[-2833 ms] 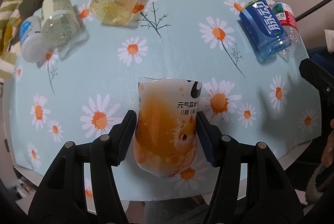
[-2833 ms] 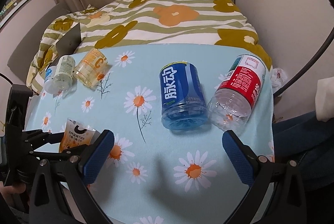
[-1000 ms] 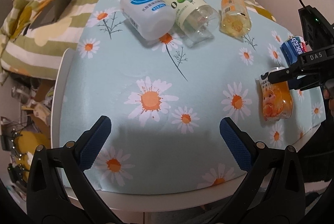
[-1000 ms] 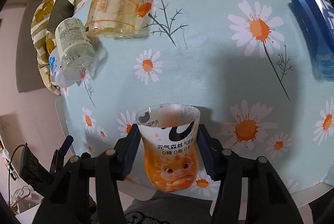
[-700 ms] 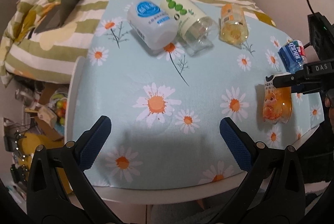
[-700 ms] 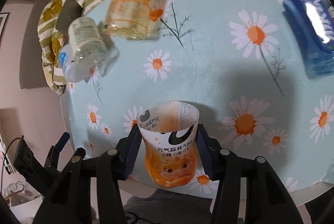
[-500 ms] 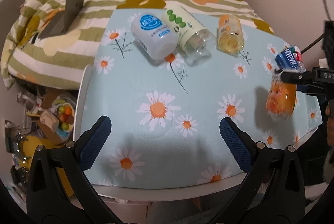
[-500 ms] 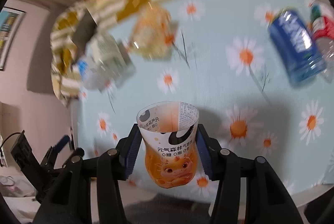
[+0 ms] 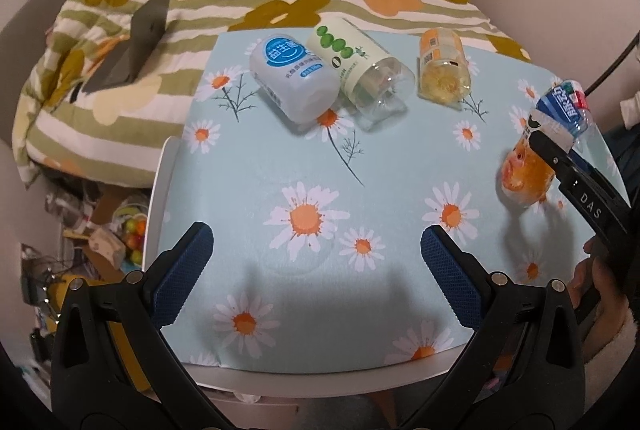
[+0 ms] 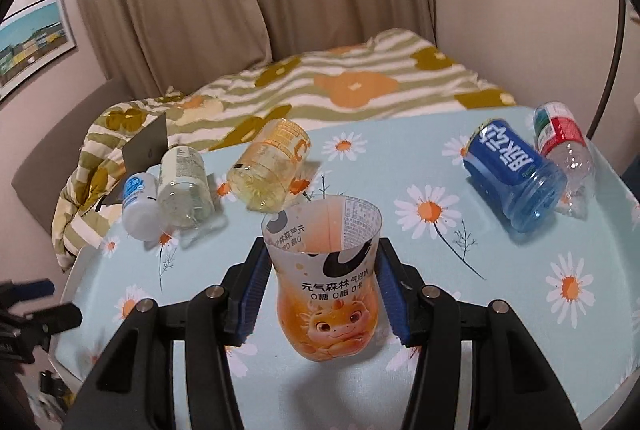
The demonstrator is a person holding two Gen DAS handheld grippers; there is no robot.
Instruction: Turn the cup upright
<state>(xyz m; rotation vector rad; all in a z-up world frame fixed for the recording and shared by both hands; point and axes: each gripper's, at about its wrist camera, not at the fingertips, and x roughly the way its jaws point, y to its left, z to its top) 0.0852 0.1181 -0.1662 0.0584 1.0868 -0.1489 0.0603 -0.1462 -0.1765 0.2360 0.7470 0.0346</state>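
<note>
The orange cup, cut from a bottle with a cartoon dragon label, stands upright with its open mouth up, held between the blue pads of my right gripper, which is shut on it near the table's front edge. In the left wrist view the cup shows at the far right, held by the black right gripper. My left gripper is open and empty above the table's near left part.
Several bottle cups lie on their sides on the daisy tablecloth: white, green-labelled, yellow, blue and red-labelled. A bed with a striped flowered blanket lies behind.
My right gripper has tilted the orange cup from lying toward the table to standing upright. My left gripper, which let go of it earlier, has drawn back and up to the left.
</note>
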